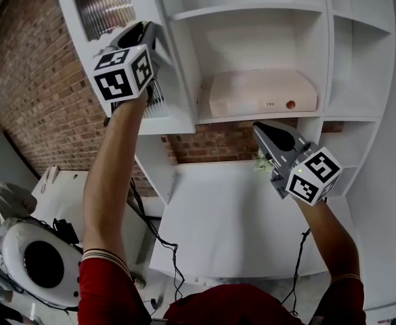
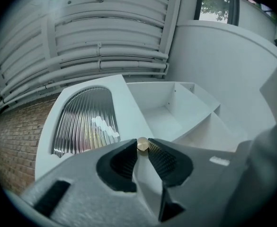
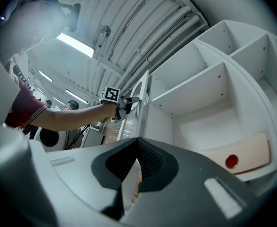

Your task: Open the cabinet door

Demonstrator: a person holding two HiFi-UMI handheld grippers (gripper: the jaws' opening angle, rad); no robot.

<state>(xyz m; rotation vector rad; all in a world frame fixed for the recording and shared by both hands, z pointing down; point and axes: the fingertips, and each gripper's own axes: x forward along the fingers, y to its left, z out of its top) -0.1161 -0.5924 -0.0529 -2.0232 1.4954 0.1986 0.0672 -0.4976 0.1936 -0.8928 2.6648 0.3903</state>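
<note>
The white cabinet door has a ribbed glass pane and stands swung out from the open shelves. My left gripper is raised at the door's edge, its pads closed on the small brass knob. In the head view the left gripper sits at the top left against the door. The right gripper view shows the left gripper at the door's edge. My right gripper hangs lower, in front of the shelves, with its jaws shut and nothing between them.
A pale box with a red dot lies on the middle shelf. A brick wall runs behind on the left. Below are a white counter, a small plant, a round white machine and cables.
</note>
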